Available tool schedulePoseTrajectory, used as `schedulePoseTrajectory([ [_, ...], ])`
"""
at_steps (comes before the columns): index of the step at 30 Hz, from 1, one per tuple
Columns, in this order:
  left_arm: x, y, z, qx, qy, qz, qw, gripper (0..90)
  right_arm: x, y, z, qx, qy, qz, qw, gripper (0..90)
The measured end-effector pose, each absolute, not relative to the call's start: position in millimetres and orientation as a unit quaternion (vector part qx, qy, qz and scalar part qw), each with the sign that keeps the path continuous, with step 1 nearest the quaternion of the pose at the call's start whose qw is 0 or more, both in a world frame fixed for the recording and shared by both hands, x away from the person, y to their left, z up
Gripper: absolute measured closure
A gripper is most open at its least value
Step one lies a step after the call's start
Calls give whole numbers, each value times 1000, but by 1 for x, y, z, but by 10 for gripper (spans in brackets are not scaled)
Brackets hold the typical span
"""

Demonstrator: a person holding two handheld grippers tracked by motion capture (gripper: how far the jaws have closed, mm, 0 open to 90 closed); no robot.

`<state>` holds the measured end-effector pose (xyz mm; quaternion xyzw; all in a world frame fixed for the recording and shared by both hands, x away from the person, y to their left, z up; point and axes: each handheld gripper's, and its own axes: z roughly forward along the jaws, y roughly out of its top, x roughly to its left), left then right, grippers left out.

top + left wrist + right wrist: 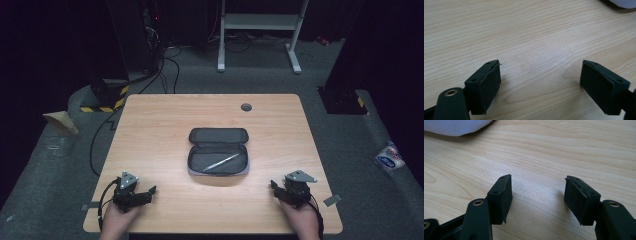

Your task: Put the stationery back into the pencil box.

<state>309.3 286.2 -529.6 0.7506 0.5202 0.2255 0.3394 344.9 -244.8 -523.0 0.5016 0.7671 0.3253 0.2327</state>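
Both grippers, left (150,190) and right (274,186), fingers apart, low in frame; pen (221,162) may roll inside open case (218,136) if nudged.

Dark pencil case (218,150) lying open mid-table, silver pen (221,162) inside (diagonal)

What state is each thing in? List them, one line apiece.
pencil case: unzipped, lying open flat near the table's middle.
pen: lying slantwise inside the case's near half.
left hand-held gripper: jaws open, empty, over bare wood at the near left.
right hand-held gripper: jaws open, empty, over bare wood at the near right.
table: bears the case; a round grommet sits near its far edge.
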Motion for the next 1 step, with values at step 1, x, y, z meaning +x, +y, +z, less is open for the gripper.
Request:
schedulePoseTrajectory([
  [1,309,286,-530,750,520,226,339,174,345,-245,-523,502,767,325,233,388],
])
